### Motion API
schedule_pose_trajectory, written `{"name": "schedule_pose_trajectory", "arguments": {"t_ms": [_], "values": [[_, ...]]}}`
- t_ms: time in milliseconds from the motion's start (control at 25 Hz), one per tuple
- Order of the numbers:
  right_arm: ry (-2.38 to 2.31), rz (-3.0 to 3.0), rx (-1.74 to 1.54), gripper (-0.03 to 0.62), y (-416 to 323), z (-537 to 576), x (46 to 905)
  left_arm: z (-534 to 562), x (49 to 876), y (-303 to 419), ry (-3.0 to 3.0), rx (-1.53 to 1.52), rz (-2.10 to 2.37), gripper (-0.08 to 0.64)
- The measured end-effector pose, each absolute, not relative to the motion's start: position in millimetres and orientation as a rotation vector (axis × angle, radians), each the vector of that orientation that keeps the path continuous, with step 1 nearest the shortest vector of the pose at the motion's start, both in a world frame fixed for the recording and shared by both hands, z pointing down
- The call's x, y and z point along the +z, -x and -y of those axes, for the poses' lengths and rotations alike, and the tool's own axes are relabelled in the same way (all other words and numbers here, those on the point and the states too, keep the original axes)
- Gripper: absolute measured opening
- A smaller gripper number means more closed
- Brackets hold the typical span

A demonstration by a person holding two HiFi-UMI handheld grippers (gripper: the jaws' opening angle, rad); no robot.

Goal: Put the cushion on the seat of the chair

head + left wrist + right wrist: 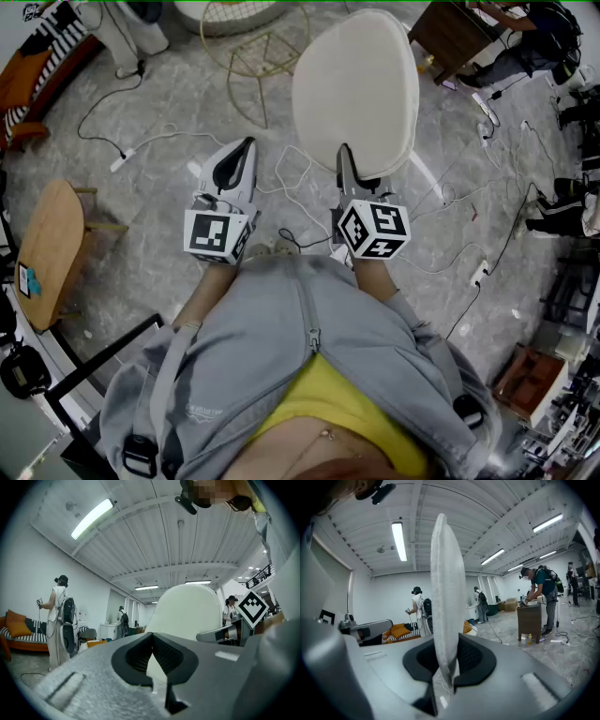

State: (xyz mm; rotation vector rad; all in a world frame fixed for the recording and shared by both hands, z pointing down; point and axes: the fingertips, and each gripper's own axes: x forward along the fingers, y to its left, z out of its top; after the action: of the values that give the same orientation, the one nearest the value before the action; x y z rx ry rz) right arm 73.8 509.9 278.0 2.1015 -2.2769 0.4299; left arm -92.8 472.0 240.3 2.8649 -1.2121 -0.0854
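A white oval cushion is held up on edge in front of me, with my right gripper shut on its lower rim. The right gripper view shows the cushion edge-on, pinched between the jaws of the right gripper. My left gripper hangs to the left of the cushion, apart from it, shut and holding nothing. In the left gripper view the cushion rises beyond the closed jaws of the left gripper. The gold wire-frame chair stands further ahead on the floor.
Cables and power strips trail over the grey marble floor. A wooden side table stands at my left and a dark wooden cabinet ahead right. Other people work around the room. An orange sofa sits at the far left.
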Motion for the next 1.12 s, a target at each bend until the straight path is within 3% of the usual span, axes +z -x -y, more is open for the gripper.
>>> {"name": "schedule_pose_trajectory", "arguments": {"t_ms": [600, 1120], "values": [[-2.106, 2.327, 0.481, 0.052, -76.9, -484.7, 286.8, -451.9, 253.7, 94.4, -2.840, -0.115, 1.208, -0.003], [-2.176, 2.295, 0.515, 0.044, -42.6, -325.5, 298.8, -278.9, 264.7, 138.3, -2.860, -0.103, 1.173, -0.003]]}}
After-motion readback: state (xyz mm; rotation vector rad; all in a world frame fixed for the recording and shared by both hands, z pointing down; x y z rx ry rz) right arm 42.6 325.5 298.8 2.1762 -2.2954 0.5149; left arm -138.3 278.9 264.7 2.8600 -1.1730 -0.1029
